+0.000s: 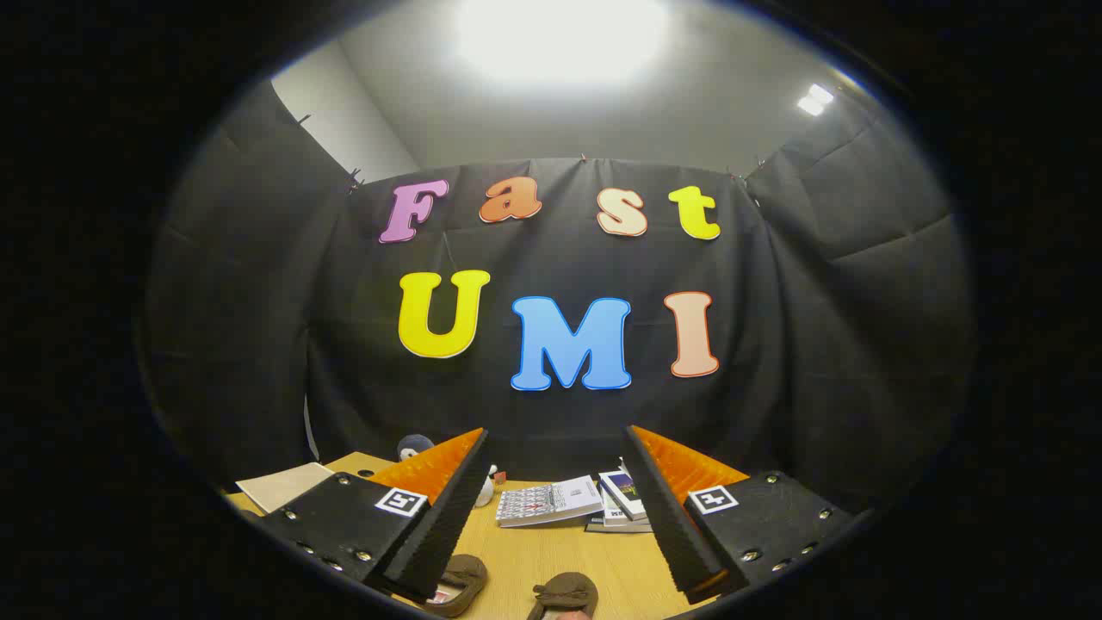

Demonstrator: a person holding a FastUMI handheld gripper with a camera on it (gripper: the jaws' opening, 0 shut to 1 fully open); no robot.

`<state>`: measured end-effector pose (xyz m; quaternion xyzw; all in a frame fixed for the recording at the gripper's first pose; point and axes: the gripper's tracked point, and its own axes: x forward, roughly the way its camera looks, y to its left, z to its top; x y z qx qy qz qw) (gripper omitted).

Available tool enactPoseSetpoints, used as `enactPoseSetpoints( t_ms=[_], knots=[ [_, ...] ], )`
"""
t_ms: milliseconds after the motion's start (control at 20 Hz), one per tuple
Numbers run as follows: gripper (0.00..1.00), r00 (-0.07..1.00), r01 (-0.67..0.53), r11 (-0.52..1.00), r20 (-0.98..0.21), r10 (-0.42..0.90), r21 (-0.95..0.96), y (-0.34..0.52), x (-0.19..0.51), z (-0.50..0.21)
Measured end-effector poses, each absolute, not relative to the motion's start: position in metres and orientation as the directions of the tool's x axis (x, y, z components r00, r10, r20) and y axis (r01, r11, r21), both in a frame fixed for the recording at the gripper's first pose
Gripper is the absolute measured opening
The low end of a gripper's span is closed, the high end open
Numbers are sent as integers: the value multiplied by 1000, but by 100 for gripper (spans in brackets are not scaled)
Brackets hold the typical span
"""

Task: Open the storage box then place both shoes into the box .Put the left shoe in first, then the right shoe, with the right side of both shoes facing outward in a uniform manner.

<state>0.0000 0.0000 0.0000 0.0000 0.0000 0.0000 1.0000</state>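
While the two brown shoes point(516, 590) lie low in the frame's bottom centre on the tabletop point(560, 551), partly cut off, the tongs point(555, 508) hang spread wide and empty above them. Books point(572, 501) sit just beyond, a plush toy point(415, 446) lower left. Grabbing the wrong shoe first, or snagging the books, seems the risk.

Books point(572, 501) lie stacked on the wooden table point(551, 564), a small plush point(416, 446) behind.

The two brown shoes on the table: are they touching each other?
Apart. In the gripper view, bare wooden table shows between the left brown shoe and the right brown shoe, both lying between the open gripper fingers.
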Motion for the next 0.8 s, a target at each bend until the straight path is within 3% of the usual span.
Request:
enactPoseSetpoints(
  t_ms=[800],
  knots=[
    [95,998,-58,998,36,58,-7,14,-2,11]
  ],
)
